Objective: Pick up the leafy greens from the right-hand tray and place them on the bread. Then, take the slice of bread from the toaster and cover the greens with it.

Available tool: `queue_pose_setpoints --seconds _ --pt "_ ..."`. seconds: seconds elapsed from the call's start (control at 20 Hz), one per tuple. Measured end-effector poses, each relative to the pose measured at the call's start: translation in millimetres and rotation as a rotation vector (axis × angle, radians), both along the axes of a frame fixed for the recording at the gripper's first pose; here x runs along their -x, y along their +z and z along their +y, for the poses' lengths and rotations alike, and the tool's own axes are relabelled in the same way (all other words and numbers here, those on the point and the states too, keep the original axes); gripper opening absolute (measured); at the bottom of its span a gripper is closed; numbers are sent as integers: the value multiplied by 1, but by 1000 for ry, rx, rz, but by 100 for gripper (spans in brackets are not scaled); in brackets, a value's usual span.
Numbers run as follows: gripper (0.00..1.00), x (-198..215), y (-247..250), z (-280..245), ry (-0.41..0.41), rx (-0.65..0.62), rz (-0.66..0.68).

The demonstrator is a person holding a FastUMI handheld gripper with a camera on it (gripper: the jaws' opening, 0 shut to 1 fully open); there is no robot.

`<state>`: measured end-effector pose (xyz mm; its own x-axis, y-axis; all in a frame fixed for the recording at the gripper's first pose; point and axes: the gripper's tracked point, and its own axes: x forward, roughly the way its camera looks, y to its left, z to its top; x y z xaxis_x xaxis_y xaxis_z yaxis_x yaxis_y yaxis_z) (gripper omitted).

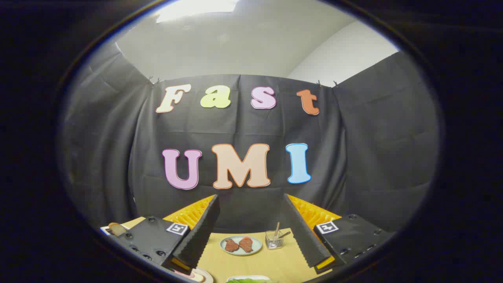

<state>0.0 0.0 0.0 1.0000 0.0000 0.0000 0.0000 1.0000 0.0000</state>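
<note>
Your table (275, 261): tan top. Toward far edge, a small plate (241, 245) w/ two reddish-brown pieces; clear glass cup (274, 239) w/ utensils just beside it. At near edge: leafy greens (246, 280) on a tray, plus another plate (201, 276) partly hidden. Bread slice (116, 228) near far-left corner.

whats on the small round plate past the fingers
Two reddish-brown meat-like pieces lie side by side on the plate, beyond the open, empty fingers. What lies under them is covered.
</note>
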Motion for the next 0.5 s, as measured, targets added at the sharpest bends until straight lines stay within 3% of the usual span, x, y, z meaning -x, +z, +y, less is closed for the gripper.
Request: queue_pose_setpoints --seconds 0.5 --pt "100 -11 0 -2 10 -4 -11"
